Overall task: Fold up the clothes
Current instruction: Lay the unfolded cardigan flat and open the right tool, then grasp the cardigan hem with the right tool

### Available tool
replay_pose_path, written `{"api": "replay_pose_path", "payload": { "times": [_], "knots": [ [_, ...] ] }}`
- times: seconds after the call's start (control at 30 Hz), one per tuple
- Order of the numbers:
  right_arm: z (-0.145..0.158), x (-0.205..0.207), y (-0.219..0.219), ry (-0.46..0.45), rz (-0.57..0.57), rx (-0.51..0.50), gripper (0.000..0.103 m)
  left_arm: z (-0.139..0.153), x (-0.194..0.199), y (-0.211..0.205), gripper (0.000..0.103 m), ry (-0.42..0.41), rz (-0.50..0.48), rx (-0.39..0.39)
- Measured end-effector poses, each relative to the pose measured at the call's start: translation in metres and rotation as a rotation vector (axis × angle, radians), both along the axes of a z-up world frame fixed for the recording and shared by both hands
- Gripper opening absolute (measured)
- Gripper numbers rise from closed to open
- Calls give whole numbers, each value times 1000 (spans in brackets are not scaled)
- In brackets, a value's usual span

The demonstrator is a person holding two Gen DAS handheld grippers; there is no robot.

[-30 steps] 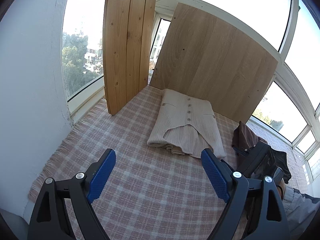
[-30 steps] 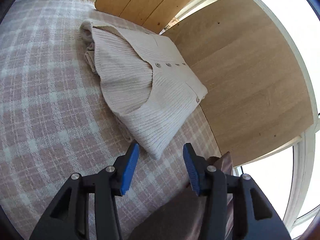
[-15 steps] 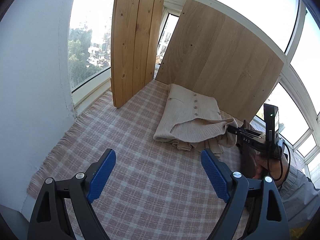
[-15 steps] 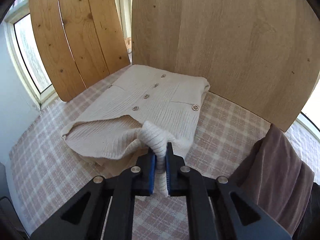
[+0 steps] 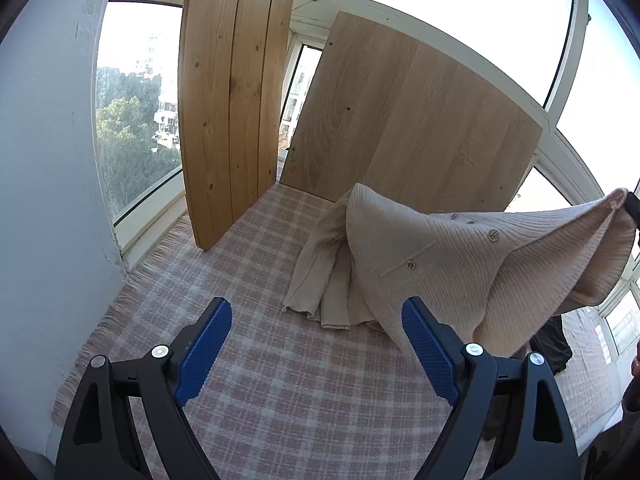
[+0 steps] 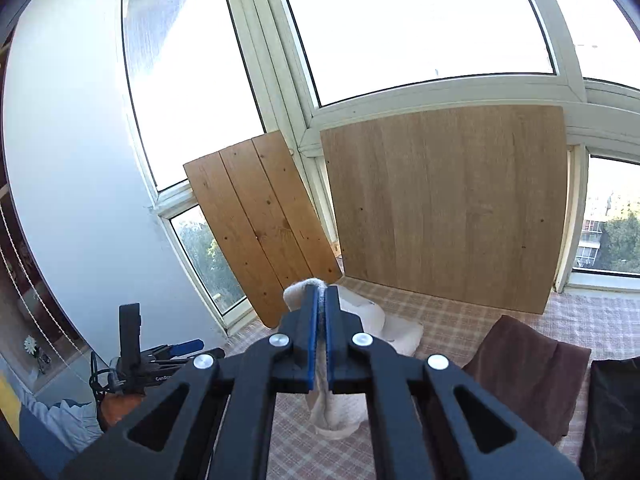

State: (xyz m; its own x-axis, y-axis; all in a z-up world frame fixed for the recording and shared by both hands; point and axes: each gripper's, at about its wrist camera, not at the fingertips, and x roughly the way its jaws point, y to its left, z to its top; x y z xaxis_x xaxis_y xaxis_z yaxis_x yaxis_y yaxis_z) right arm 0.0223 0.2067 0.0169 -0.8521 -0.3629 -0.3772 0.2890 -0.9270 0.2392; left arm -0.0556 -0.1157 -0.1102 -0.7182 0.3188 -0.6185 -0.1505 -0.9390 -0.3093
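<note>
Left wrist view
- Left gripper (image 5: 316, 344): we see its blue fingers (image 5: 204, 344) wide apart, holding nothing, low over the cloth (image 5: 248, 392).
- Cardigan (image 5: 472, 264): one corner is pulled up and out to the right; the rest trails down to a bunched heap on the cloth near the boards (image 5: 412, 128). We judge it is lifted to open it out or shift it.
- Why the left gripper waits: likely placed to catch a free edge, though we cannot say which.
- Hidden: the lifted corner runs to the frame edge; only a dark sliver of what holds it shows there. Dark clothes (image 5: 552, 344) sit half behind the cardigan.

Right wrist view
- Right gripper (image 6: 321, 336): fingers pressed together on a fold of the cardigan (image 6: 336, 412), which hangs below them and pokes out above the tips.
- Aim: camera points high, at windows and boards.
- Brown garment (image 6: 528, 364): lies on the cloth (image 6: 440, 320) to the right.
- Hidden: most of the cardigan sits behind the gripper, so we cannot tell its lay.
</note>
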Motion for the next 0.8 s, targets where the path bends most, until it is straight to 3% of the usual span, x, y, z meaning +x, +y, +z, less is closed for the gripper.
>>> {"api": "replay_pose_path", "payload": {
  "times": [0.27, 0.43, 0.57, 0.67, 0.8],
  "knots": [
    [-66, -14, -1, -196, -87, 227, 3, 12, -4, 23, 87, 30, -52, 27],
    [-107, -22, -1, -320, -140, 367, 3, 1, 1, 32, 87, 23, -66, 4],
    [-178, -24, 7, -506, -121, 351, 6, -22, 8, 43, 87, -16, -81, -10],
    [-214, -8, 7, -588, -107, 357, 16, -48, 18, 67, 87, -44, -117, -6],
    [-246, 15, 14, -664, -112, 310, 21, -85, 29, 109, 87, -96, -186, -10]
  ]
}}
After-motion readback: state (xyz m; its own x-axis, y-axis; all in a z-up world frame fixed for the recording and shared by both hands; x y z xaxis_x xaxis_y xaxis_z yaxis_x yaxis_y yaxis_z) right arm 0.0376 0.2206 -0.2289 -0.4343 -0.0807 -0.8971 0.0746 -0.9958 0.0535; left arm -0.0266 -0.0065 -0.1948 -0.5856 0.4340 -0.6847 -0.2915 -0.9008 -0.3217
